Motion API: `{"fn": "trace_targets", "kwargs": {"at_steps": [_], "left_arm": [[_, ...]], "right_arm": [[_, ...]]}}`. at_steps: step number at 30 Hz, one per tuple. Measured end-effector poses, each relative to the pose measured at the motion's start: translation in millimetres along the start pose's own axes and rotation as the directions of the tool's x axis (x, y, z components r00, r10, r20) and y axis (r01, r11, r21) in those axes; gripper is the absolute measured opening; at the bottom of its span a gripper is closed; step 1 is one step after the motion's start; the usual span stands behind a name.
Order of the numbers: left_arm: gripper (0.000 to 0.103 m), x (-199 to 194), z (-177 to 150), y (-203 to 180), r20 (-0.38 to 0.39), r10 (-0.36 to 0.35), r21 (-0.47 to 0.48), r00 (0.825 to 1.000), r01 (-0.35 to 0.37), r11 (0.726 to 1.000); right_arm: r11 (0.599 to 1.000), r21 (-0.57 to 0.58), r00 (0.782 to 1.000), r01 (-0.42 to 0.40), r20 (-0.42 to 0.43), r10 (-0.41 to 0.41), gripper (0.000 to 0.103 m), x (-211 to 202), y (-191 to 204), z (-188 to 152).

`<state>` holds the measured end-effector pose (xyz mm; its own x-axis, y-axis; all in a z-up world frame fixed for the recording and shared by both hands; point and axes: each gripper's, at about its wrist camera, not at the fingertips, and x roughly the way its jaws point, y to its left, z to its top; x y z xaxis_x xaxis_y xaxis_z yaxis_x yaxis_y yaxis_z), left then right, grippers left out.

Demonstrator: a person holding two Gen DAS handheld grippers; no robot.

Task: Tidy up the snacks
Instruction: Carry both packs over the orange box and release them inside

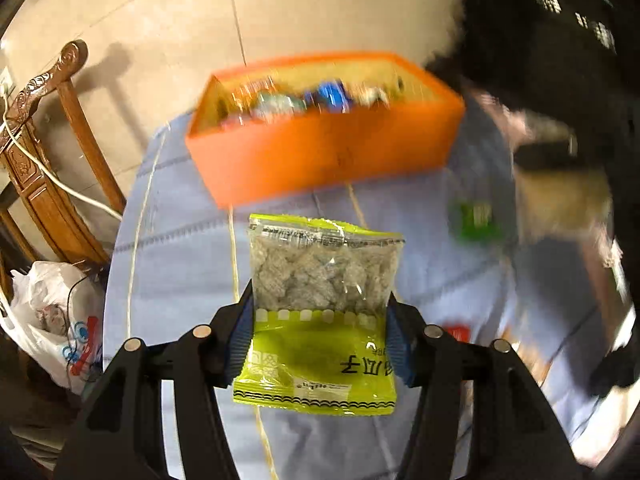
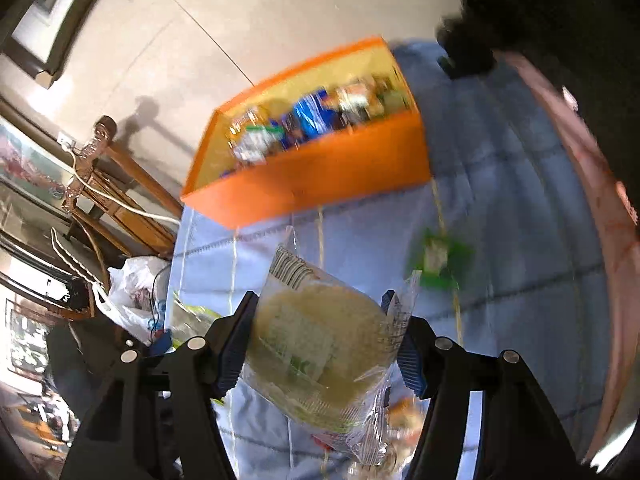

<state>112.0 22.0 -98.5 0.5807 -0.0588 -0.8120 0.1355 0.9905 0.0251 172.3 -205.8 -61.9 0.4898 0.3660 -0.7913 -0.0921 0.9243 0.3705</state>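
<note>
Snacks' orange box (image 1: 320, 160) on blue quilted cloth (image 1: 180, 264), tiled floor (image 1: 160, 12) beyond.

A big box (image 1: 320, 152) sits on the table (image 1: 180, 264), toward its far edge. Many snack packs (image 1: 324, 98) lie inside the box. Nearer than the box, the left gripper (image 1: 320, 320) has a snack bag (image 1: 324, 304) between its two fingers, up off the table. The right gripper (image 2: 320, 332) has a cracker pack (image 2: 320, 352) between its fingers, also nearer than the box. One small pack (image 2: 438, 260) lies on the table, right of both held bags. A chair (image 1: 48, 152) stands left of the table, and a plastic bag (image 1: 56, 320) lies below it. Floor (image 1: 280, 12) is behind the box.
</note>
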Motion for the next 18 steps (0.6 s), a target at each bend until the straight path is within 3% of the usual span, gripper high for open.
{"fn": "trace_targets", "kwargs": {"at_steps": [2,6,8,11,14,18], "left_arm": [[0.055,0,24,6,0.02,-0.022,-0.043,1.0,0.023,0.999],[0.056,-2,69,11,0.085,0.014,-0.042,0.996,-0.01,0.999],[0.056,-6,85,11,0.109,-0.04,-0.06,0.993,0.047,0.997],[0.056,6,121,7,0.109,-0.056,-0.049,0.992,0.062,0.997],[0.056,14,154,11,0.119,-0.045,-0.067,0.992,0.053,0.996],[0.056,23,189,20,0.117,0.032,-0.102,0.993,-0.02,0.995]], "right_arm": [[0.998,-0.052,0.998,0.042,0.053,-0.039,0.063,-6,10,17],[0.993,-0.098,0.993,0.069,0.105,-0.059,0.063,-9,20,53],[0.983,-0.136,0.985,0.121,0.14,-0.102,0.063,-6,27,74],[0.968,-0.196,0.98,0.155,0.155,-0.125,0.063,8,35,102],[0.963,-0.203,0.972,0.178,0.189,-0.139,0.063,18,37,127],[0.965,-0.187,0.965,0.187,0.22,-0.144,0.063,27,38,153]]}}
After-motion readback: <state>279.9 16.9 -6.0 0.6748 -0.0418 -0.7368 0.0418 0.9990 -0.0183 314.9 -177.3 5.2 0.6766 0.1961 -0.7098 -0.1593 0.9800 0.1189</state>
